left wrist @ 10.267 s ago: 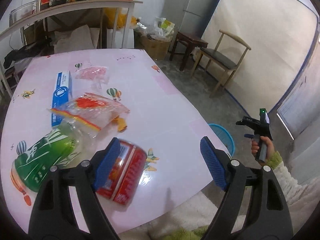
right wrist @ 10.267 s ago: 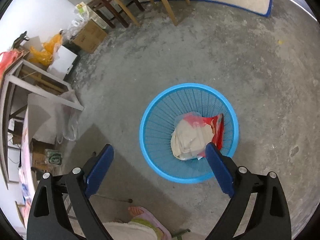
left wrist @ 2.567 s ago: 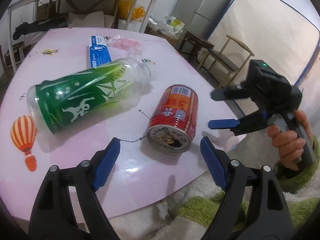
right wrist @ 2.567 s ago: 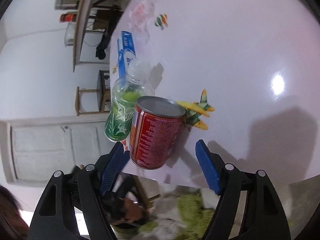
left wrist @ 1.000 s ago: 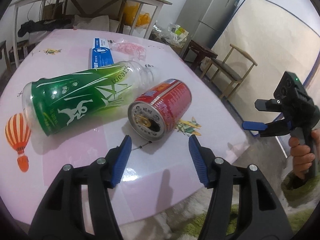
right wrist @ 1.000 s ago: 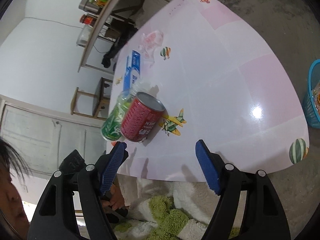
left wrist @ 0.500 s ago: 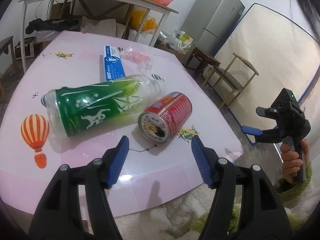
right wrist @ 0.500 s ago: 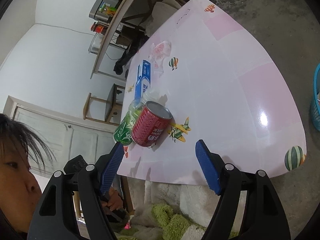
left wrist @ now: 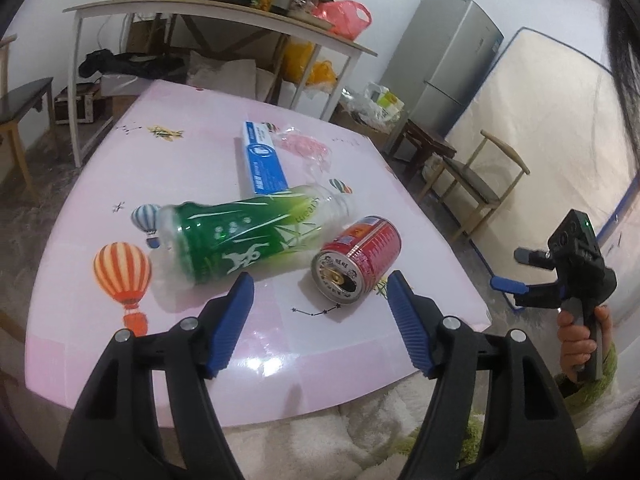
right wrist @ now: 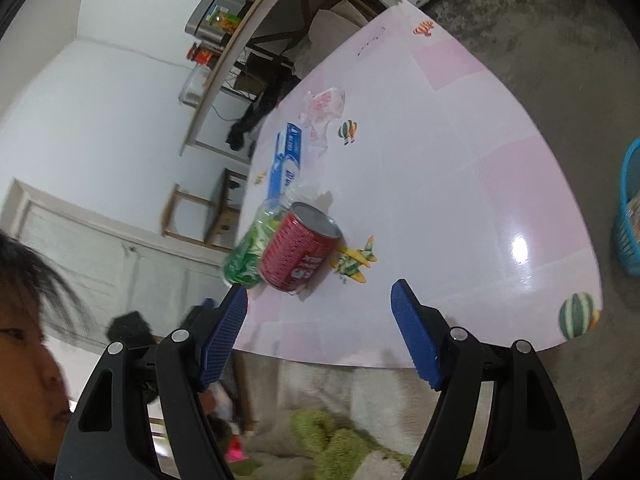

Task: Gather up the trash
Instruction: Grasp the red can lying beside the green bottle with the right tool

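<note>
Currently both grippers are empty. Left gripper (left wrist: 320,300) hangs over the near edge of the table (left wrist: 360,344), jaws spread and just been widening, nothing between them. Right gripper (right wrist: 318,312) is off the table's side, jaws spread wide, also holding nothing.

Trash left on the table: 4 items. Can (left wrist: 356,260) lies on its side, open end toward the left gripper, just ahead of its fingertips. Bottle (left wrist: 248,236) lies on its side just beside the can; whether they touch I cannot tell. Blue box (left wrist: 262,162) sits beyond the bottle's neck, and a pink wrapper (left wrist: 306,148) beside that. Basket (right wrist: 628,208) stands on the floor past the table's far side, only its rim in the right view.

Risks, as I judge them:
- Can is round and lying flat. A pad that lands on 1 side first would likely push it rolling, toward the bottle or toward the table edge on the right.
- Jaws look only a little wider than the can. An off-centre approach could clip the rim and skid it away.
- Bottle is round too; a knock from the can may set it rolling.
- Can looks opened; tipping it mouth-down during the carry could drip, if anything is left inside.
- Wrapper is thin and flat, so the pads may slide over it.
</note>
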